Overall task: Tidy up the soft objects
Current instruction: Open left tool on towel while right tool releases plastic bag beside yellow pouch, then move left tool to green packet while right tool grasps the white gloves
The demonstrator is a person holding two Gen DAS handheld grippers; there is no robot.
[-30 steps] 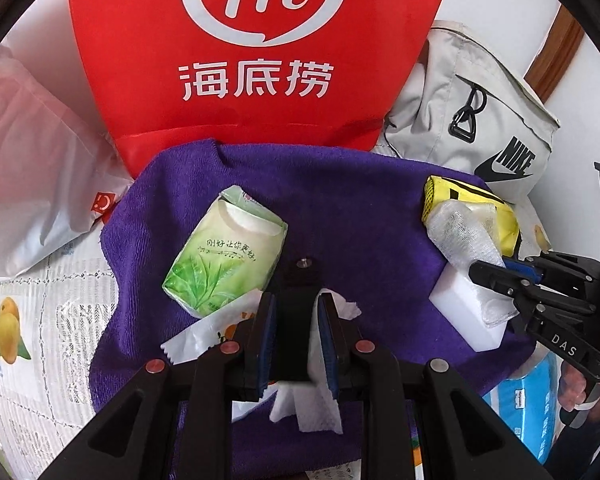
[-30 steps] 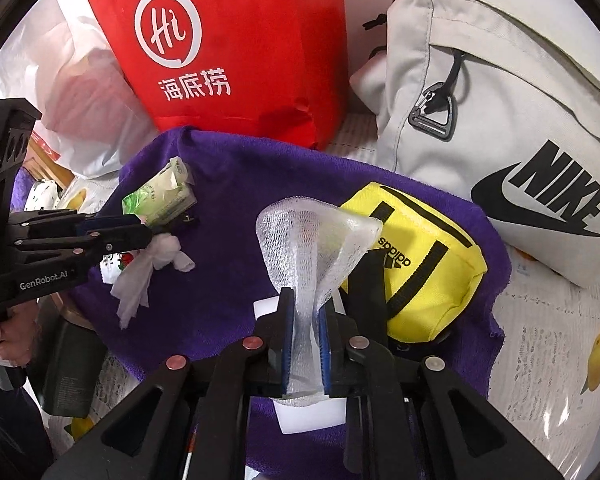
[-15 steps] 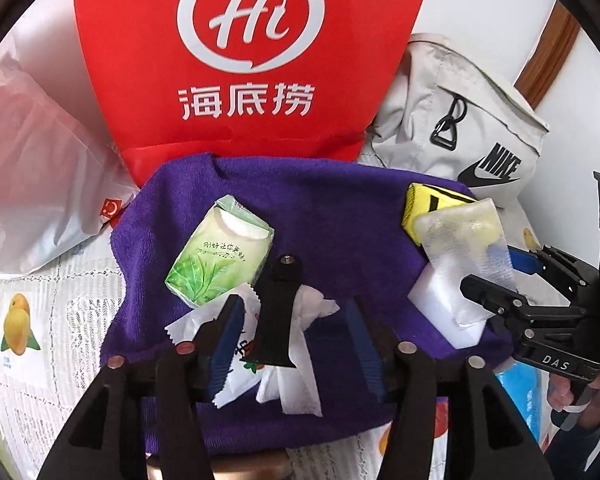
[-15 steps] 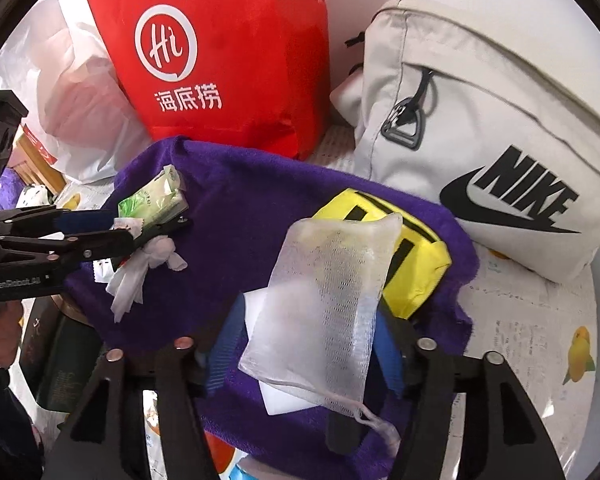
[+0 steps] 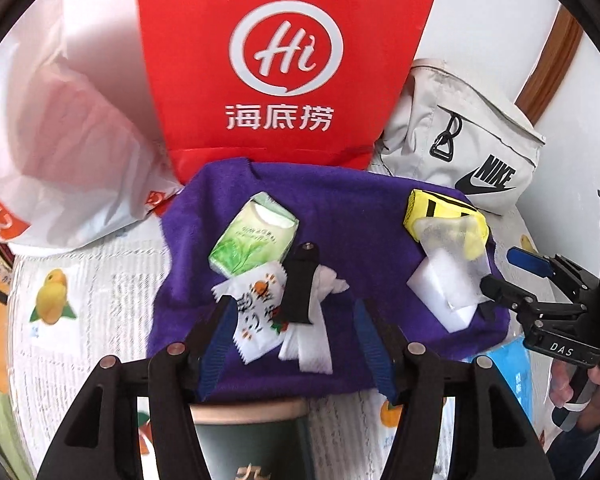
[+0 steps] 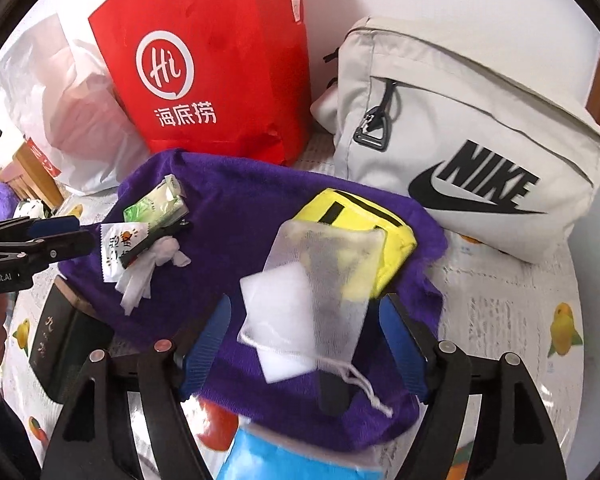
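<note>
My jaws are opening, empty: mesh pouch lies lengthwise ahead of my right gripper, tissue before my left gripper.

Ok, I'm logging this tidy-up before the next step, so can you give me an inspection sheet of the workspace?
Surface: purple towel spread over a fruit-print tablecloth.
Job's things: white mesh pouch draped over a white sponge block and a yellow zip pouch; crumpled white tissue, printed white sachet and green tissue pack lying together.
Clutter: dark green tin, blue packet.
Grippers: left gripper and right gripper both opening, nothing gripped.
Cables: nothing seen.
Surroundings: red paper bag, grey backpack, white plastic bag.
</note>
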